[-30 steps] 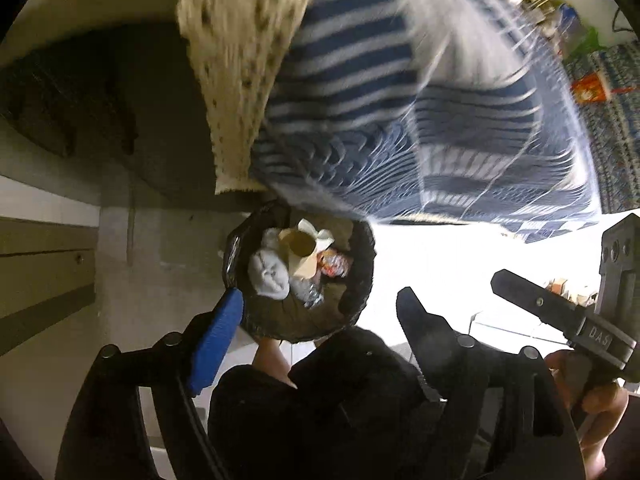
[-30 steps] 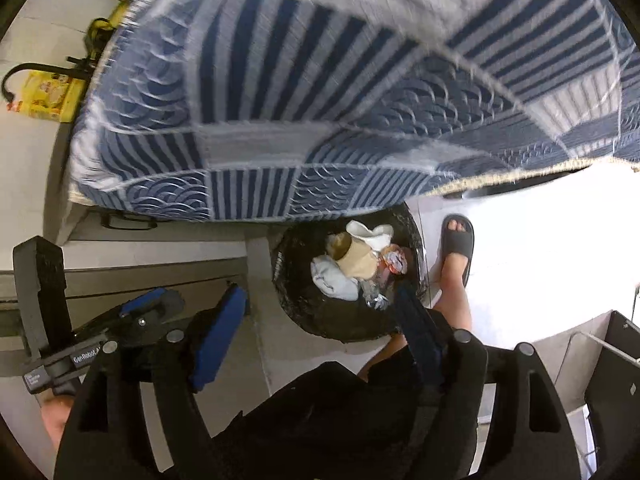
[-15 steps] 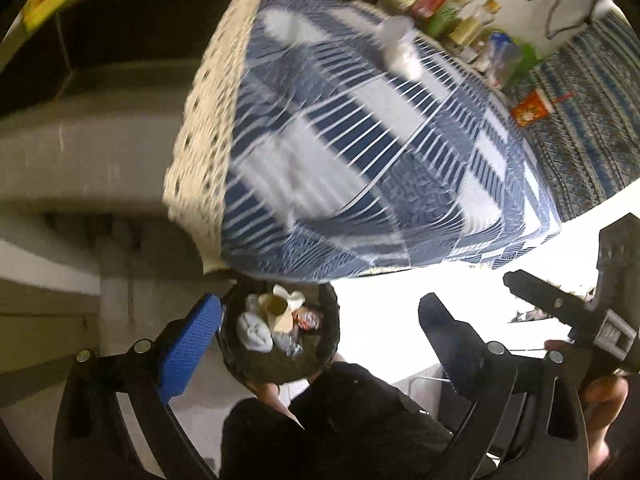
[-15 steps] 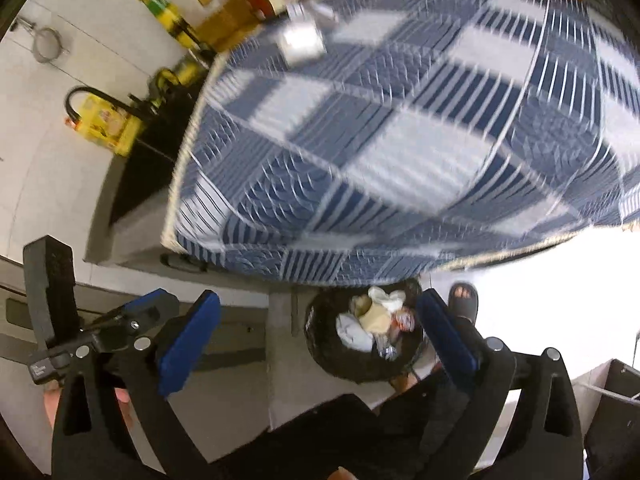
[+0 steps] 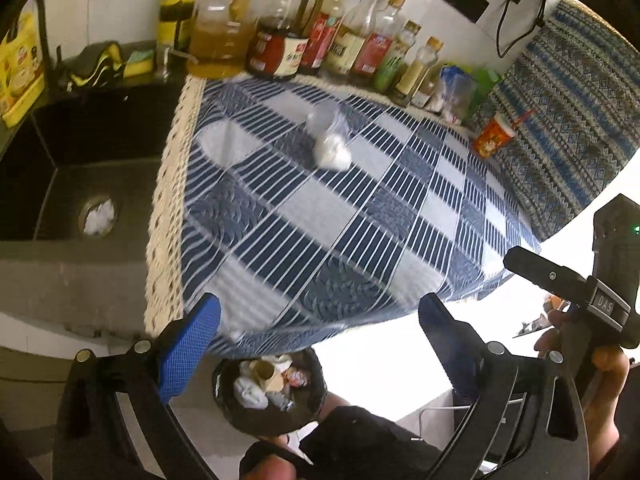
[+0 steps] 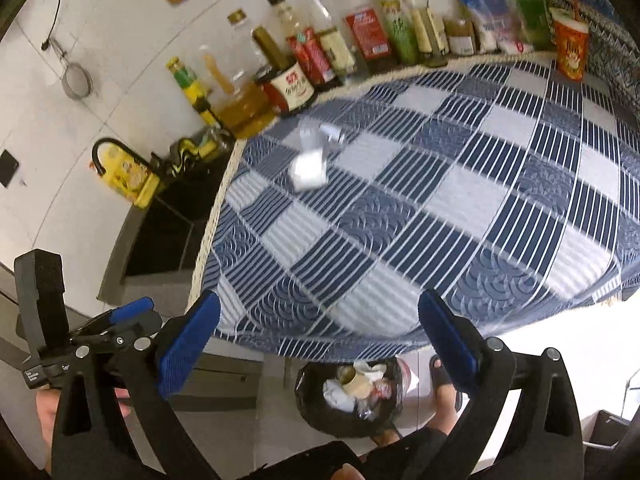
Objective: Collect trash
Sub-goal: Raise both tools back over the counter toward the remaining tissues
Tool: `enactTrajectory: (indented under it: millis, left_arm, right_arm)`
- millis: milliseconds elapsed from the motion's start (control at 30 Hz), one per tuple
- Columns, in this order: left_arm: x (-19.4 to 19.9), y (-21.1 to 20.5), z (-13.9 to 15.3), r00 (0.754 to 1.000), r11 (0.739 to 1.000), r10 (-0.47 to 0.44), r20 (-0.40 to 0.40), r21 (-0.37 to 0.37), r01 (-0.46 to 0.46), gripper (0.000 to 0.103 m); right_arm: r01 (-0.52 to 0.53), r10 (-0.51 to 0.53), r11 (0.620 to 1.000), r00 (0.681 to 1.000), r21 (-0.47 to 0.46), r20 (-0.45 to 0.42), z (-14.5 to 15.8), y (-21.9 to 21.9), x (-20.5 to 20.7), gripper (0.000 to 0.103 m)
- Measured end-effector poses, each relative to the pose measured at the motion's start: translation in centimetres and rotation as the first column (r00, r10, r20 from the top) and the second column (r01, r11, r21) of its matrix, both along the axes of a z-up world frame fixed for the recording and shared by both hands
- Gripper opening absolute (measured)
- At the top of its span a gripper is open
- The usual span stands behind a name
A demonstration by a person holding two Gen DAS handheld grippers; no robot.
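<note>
A navy-and-white checked, striped tablecloth (image 5: pixel 328 216) is filling the frame's centre, a white crumpled bag (image 5: pixel 330 148) lying on it; blue pads (image 5: pixel 188 344) are showing below, beside a black bin (image 5: pixel 268 392) at bottom centre.

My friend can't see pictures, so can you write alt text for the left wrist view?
A white crumpled bag lies on a blue checked tablecloth, seen past the open, empty left tool. Below the counter, a black trash bin holds rubbish; sauce bottles line the wall.
</note>
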State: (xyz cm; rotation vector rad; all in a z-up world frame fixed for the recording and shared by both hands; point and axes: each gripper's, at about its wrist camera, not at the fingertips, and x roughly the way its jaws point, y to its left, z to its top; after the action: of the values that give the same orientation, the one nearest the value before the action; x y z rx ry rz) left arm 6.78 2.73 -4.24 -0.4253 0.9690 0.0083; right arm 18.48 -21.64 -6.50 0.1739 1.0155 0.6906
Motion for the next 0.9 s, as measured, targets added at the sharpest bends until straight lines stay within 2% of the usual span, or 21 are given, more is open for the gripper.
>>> enactTrajectory:
  millis: [200, 367, 533, 667, 900]
  left_arm:
    - [3.4, -1.1, 1.7, 1.000, 0.999, -0.002, 0.021, 0.035, 0.001, 0.096]
    - [6.5, -1.9, 2.8, 1.000, 0.997, -0.012, 0.028, 0.082, 0.010, 0.096]
    - [9.1, -2.0, 3.5, 0.999, 0.995, 0.000, 0.040, 0.095, -0.004, 0.096]
    - [11.6, -2.3, 3.3, 1.000, 0.993, 0.000, 0.009, 0.121, -0.002, 0.096]
    - [15.7, -3.0, 1.3, 0.999, 0.992, 0.018, -0.051, 0.125, -0.011, 0.096]
  right_arm:
    - [-0.026, 0.026, 1.000, 0.999, -0.008, 0.031, 1.6, -1.3, 3.3, 0.098]
    - [-0.026, 0.029, 0.999, 0.994, -0.036, 0.105, 2.5, -2.1, 6.0, 0.098]
    - [-0.072, 0.079, 0.996, 0.985, -0.050, 0.152, 3.3, -2.8, 8.9, 0.098]
    - [-0.107, 0.113, 0.993, 0.983, -0.045, 0.148, 3.2, -3.1, 11.4, 0.098]
    - [-0.156, 0.160, 0.987, 0.978, -0.041, 0.131, 2.0, -3.4, 15.3, 0.098]
